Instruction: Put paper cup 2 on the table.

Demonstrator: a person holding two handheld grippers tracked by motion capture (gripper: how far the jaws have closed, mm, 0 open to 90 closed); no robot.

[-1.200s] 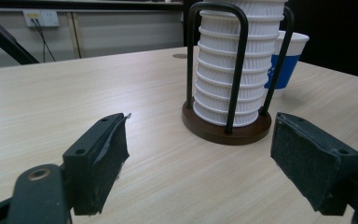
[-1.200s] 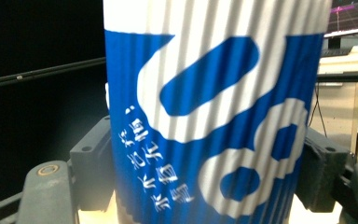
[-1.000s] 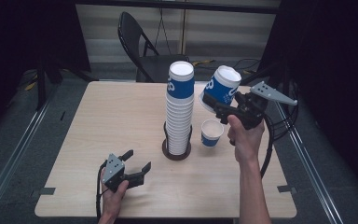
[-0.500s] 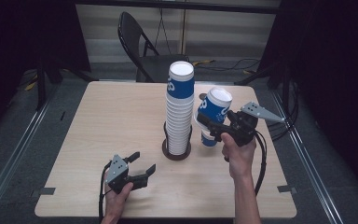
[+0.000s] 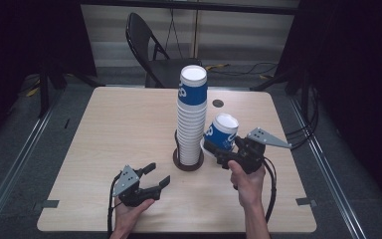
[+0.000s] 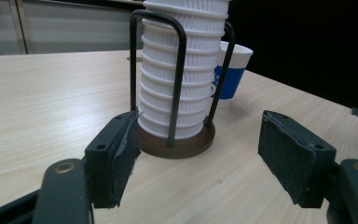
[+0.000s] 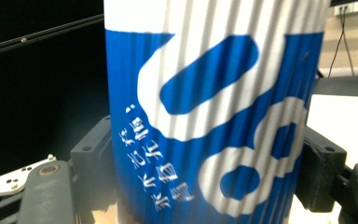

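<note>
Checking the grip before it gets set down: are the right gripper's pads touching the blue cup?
Touching. The right gripper view shows both pads pressed against the sides of the blue cup, no gap either side.

A light wooden table (image 5: 129, 129) carries a wire-framed stand (image 5: 187, 162) holding stacked cups (image 5: 192, 119).

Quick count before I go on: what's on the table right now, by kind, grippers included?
Tall stack of blue-and-white ribbed paper cups: 1
Black wire holder with round brown base: 1
Loose blue-and-white paper cups: 2 (held cup, standing cup)
Black two-jaw grippers: 2 (left gripper, right gripper)
Total: 6
</note>
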